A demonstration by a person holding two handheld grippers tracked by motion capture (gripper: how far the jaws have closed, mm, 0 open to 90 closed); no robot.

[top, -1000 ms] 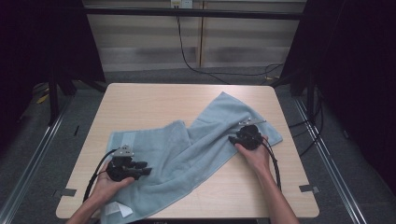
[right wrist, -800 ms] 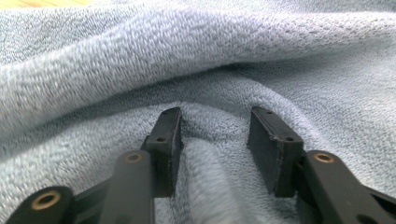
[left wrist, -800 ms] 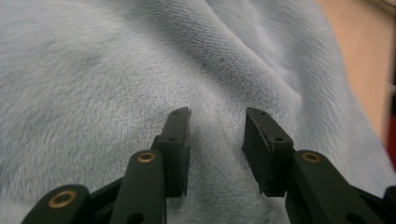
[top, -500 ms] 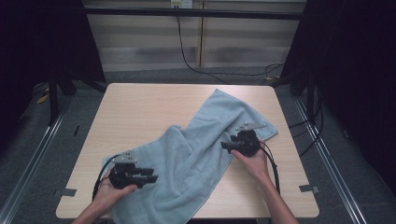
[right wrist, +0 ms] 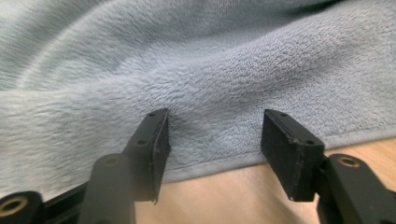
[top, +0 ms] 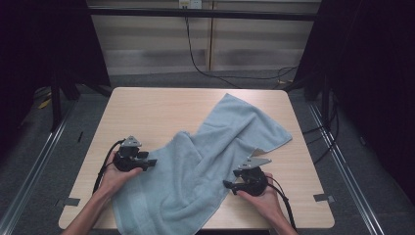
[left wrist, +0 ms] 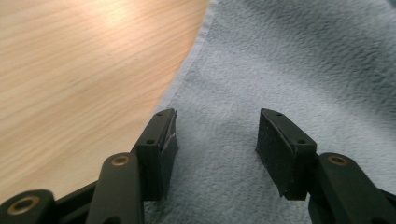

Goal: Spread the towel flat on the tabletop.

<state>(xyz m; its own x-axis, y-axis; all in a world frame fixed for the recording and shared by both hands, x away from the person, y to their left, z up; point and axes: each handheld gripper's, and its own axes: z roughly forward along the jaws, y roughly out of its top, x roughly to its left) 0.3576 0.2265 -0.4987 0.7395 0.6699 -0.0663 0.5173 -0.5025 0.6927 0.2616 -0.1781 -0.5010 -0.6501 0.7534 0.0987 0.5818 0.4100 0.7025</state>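
1. One wooden table [top: 147, 112] carries the work.
2. One light blue towel [top: 205, 161] lies rumpled, diagonally from the far right corner to the near edge. Judged soft, limp, light; best pinched at a hem or corner.
3. Left gripper [top: 151, 161]: jaws spread, just been opening, towel edge beneath, unpinched.
4. Right gripper [top: 227, 184]: jaws spread wide, just been opening, facing the towel's hem [right wrist: 210, 161], nothing gripped.

A pale blue-grey terry towel [top: 205, 161] lies rumpled and loosely folded, running diagonally from the upper right of centre down to the lower left of the frame. Its upper end lies flat, the middle bunches into soft ridges, and the lower end hangs over the near edge.
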